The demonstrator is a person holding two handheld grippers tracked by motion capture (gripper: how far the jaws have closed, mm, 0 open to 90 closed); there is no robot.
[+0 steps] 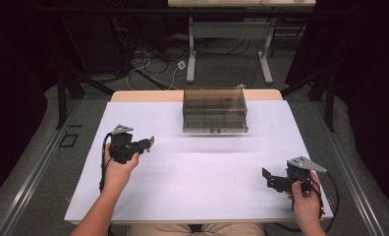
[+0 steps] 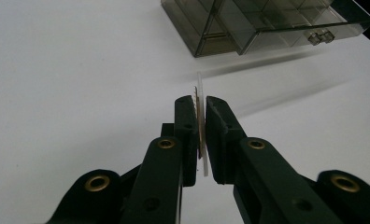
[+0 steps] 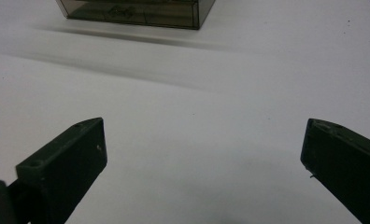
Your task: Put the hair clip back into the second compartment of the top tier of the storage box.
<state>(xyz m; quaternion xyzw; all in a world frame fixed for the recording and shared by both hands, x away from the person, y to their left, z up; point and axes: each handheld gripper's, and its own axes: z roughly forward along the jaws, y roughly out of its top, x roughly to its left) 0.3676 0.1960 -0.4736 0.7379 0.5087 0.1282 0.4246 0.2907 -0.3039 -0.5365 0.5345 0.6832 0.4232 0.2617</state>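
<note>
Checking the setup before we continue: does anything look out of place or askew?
One thing: the smoky plastic drawer box has a drawer pulled partly out. The left tongs grip a thin flat piece; the right tongs are open.

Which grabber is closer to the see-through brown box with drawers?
Left. The left gripper sits just left of and below the smoky transparent plastic drawer box; the right gripper is farther away, near the table's right front corner.
</note>
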